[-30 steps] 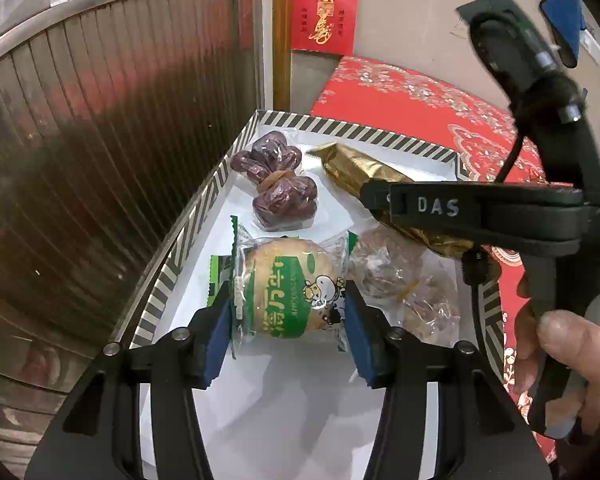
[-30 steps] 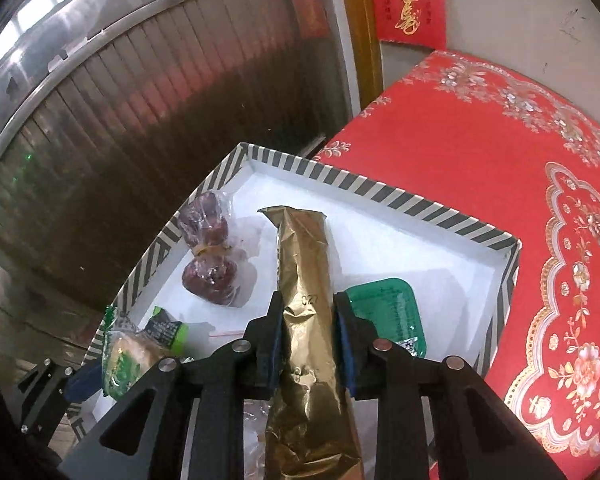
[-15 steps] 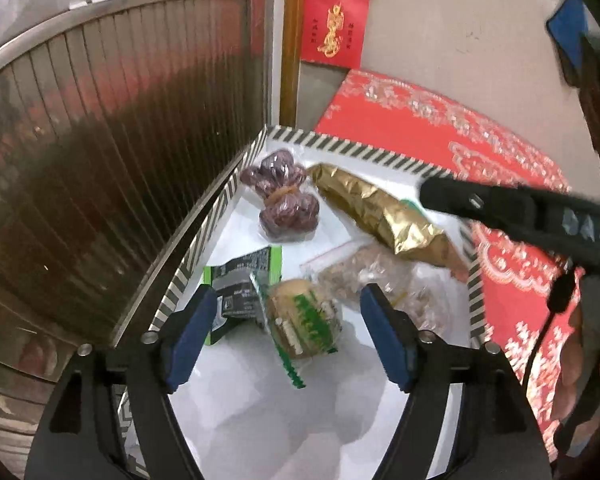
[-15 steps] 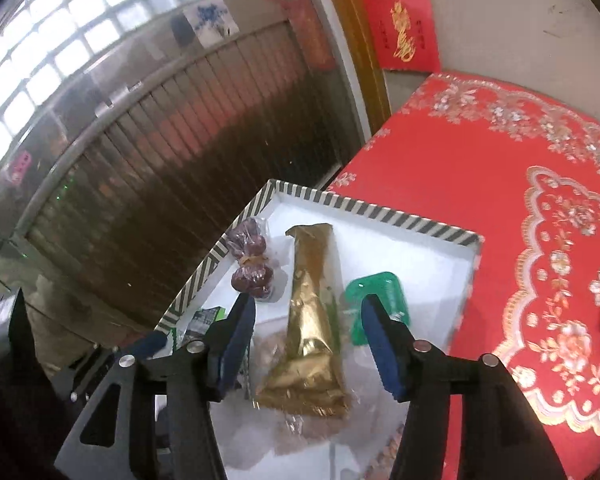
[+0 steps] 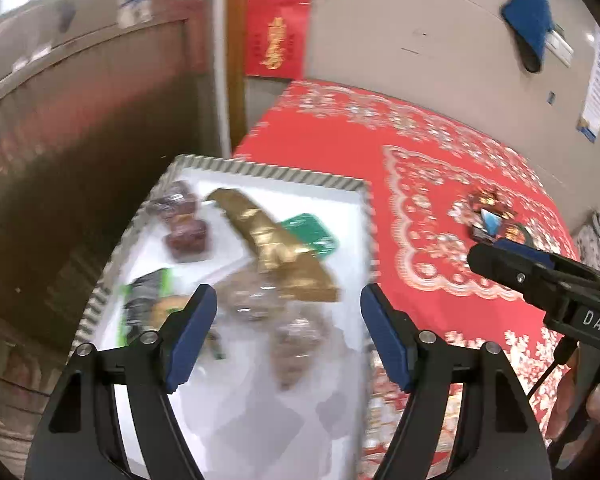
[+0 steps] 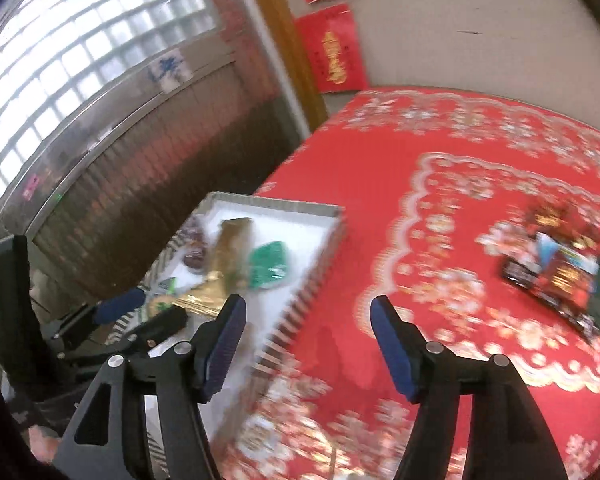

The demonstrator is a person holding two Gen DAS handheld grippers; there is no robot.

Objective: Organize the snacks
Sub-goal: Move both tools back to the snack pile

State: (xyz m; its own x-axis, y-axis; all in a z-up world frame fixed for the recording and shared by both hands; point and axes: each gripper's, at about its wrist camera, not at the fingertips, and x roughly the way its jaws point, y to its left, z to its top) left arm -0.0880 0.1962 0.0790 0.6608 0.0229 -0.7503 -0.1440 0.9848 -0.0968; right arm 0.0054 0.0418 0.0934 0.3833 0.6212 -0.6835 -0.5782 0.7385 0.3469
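A white box with a striped rim (image 5: pixel 284 171) (image 6: pixel 320 264) holds a long gold packet (image 5: pixel 272 240) (image 6: pixel 224 264), a green packet (image 5: pixel 312 232) (image 6: pixel 268 266), dark red wrapped sweets (image 5: pixel 184 220), clear-wrapped snacks (image 5: pixel 276 320) and a green-labelled bun (image 5: pixel 156 308). My left gripper (image 5: pixel 288 332) hangs open above the box with nothing between its fingers. My right gripper (image 6: pixel 306 344) is over the box's right rim and the red cloth, its jaws opening and empty. A pile of dark and red snack packets (image 6: pixel 564 264) (image 5: pixel 492 216) lies on the cloth to the right.
A red patterned tablecloth (image 6: pixel 440 184) covers the table. A ribbed metal shutter (image 5: pixel 80 152) stands close behind the box on the left. The right gripper's body and a hand (image 5: pixel 580 412) show at the right of the left wrist view.
Both grippers let go and opened: the left released the bun, the right released the gold packet. Both have pulled back and up, and the right has swung to the right over the red cloth.
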